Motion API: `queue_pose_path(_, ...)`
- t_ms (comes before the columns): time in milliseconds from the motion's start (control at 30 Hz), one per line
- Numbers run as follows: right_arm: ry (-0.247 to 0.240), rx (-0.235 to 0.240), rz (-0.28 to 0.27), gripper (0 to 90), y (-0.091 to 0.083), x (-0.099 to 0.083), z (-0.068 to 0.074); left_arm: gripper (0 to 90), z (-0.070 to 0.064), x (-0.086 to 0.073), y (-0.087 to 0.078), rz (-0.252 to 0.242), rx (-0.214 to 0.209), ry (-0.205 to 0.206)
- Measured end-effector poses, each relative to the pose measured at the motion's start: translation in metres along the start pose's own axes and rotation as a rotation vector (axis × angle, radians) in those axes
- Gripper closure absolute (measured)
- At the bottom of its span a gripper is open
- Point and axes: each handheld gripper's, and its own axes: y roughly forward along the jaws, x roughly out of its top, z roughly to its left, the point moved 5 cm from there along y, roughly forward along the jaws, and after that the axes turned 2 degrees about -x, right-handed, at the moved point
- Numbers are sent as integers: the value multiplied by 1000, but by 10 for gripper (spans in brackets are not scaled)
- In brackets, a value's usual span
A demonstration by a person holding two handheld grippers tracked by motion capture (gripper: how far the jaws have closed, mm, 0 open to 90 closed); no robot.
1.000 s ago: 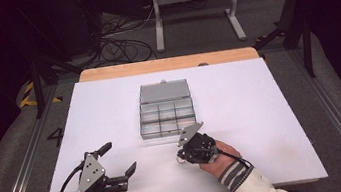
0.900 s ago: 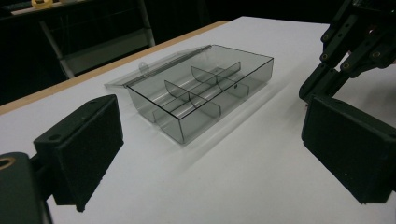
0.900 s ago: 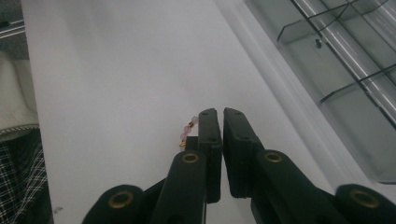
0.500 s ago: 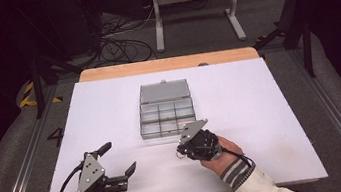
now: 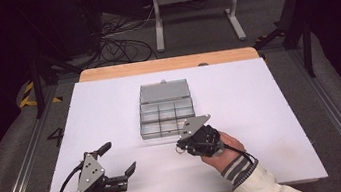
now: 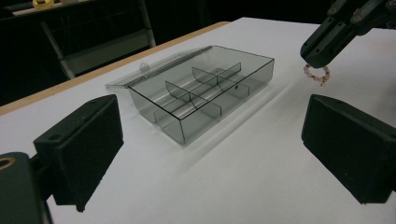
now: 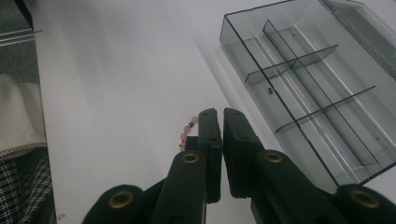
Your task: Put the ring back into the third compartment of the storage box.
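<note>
One light, floppy bead bracelet (image 6: pixel 317 75) dangles from our right gripper (image 7: pixel 221 122), pinched shut on its strand; our left gripper (image 5: pixel 117 160) gapes empty.

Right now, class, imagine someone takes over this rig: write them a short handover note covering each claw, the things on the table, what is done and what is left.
Left claw: open, holding nothing, low over the table near the person.
Right claw: shut on a small pink bead bracelet, held just above the white table, beside the box.
Clear compartment box: mid-table, lid folded back, all compartments look empty.
Done: bracelet picked up.
Left: probably drop it into a compartment, then maybe close the lid.
</note>
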Motion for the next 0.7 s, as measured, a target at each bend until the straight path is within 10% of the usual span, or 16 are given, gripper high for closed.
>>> queue_pose_path(700, 7, -38, -22, 863, -10, 15, -25, 59, 0, 0, -1, 0, 0, 7)
